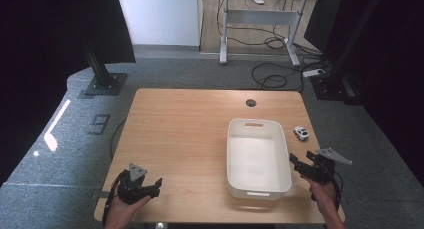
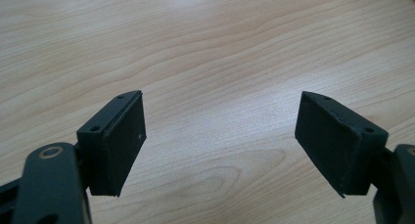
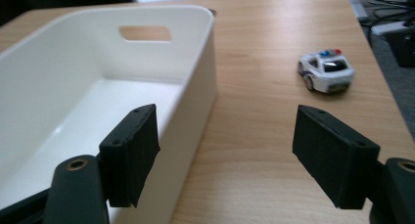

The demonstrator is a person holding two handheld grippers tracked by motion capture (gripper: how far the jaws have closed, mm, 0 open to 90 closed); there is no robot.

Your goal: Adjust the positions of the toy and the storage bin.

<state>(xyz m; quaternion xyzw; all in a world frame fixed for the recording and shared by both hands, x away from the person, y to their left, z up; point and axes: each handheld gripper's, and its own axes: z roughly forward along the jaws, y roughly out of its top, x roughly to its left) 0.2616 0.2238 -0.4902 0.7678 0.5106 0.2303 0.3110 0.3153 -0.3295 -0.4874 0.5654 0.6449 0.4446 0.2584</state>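
Right gripper sits over the table's right edge near the front right corner, held by a hand; jaws spread wide, nothing between them. Right gripper view: its left jaw is over the right wall of the white bin, its right jaw over bare wood, so the gap spans the bin's rim and the tabletop beside it. Left gripper is near the front left corner, in the other hand, grey 3-cornered plate on top; left gripper view shows both jaws wide apart over bare wood grain, gripping nothing. White bin stands right of table centre, long axis running front to back, 1 handle slot in its far wall, another in its near wall; inside looks empty. Toy police car sits on the table just beside the bin's far right corner, close to the right edge, apart from the bin. In the right gripper view the toy police car is white with red and blue roof lights, upright on its wheels, ahead of the right jaw and well clear of it. Round cable hole in the table near the back edge, right of centre.
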